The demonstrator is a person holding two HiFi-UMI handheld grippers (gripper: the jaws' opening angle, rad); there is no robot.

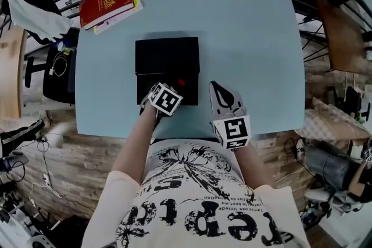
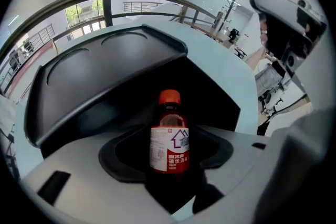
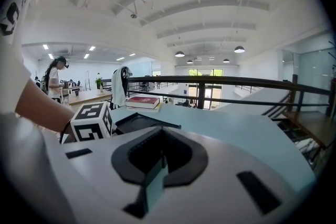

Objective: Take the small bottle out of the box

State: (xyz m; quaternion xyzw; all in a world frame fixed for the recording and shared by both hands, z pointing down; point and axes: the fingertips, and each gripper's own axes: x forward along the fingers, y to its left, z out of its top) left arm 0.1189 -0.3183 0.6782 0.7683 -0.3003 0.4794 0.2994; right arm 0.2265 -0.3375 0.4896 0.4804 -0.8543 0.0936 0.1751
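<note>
The bottle (image 2: 169, 139) is dark brown with a red cap and a white-and-red label, the box (image 1: 167, 55) black, the table (image 1: 250, 38) pale blue, the book (image 1: 106, 3) red with a gold emblem, the shirt (image 1: 192, 183) white with black print.

At a light-blue table (image 1: 250, 38), the left gripper (image 1: 164, 96) meets an open black box (image 1: 167, 55) where a red-capped small bottle (image 1: 181, 82) shows, the right gripper (image 1: 218, 93) just beside the box.

Black-printed white T-shirt (image 1: 192, 200); white left gripper (image 1: 173, 85) and right gripper (image 1: 217, 90) carry marker cubes (image 1: 165, 99).
</note>
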